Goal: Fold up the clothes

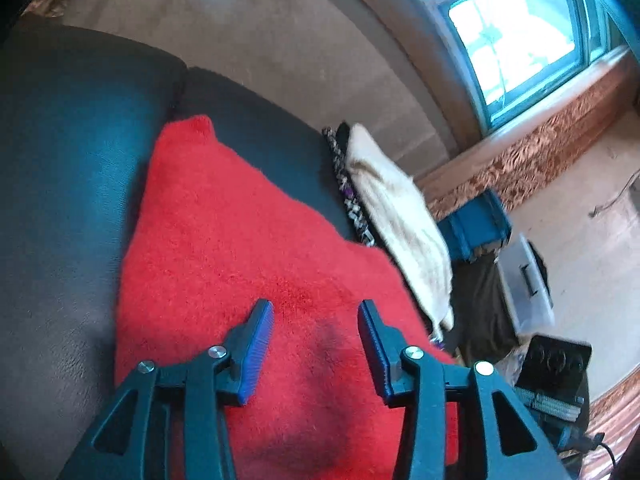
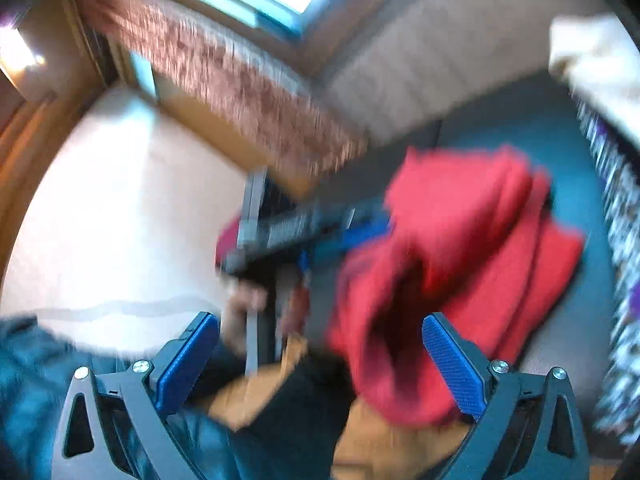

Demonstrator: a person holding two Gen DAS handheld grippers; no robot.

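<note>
Centre of the left wrist view: red garment [image 1: 240, 240], fuzzy knit, lying flat on a dark sofa seat [image 1: 72, 168]. Left gripper [image 1: 316, 324] hovers over its lower part, blue pads apart, nothing between them. Dark smudge on the fabric just below the gap. Right of centre, a cream knit [image 1: 400, 216] sits on a patterned black/white cloth [image 1: 352, 200] at the seat's far edge. Upper right: window [image 1: 516, 36]. Lower right: clear plastic bin [image 1: 528, 280] on the floor.

Right wrist view is badly motion-blurred. Right gripper [image 2: 320, 356] wide apart, not clamped on anything; red garment [image 2: 460, 264] bunched in folds centre-right, one fold hanging near the right-hand pad, contact can't tell. Left gripper [image 2: 312, 224] shows mid-frame as a dark/blue shape, a hand [image 2: 244, 316] below it; its jaw state unreadable from this view.
</note>
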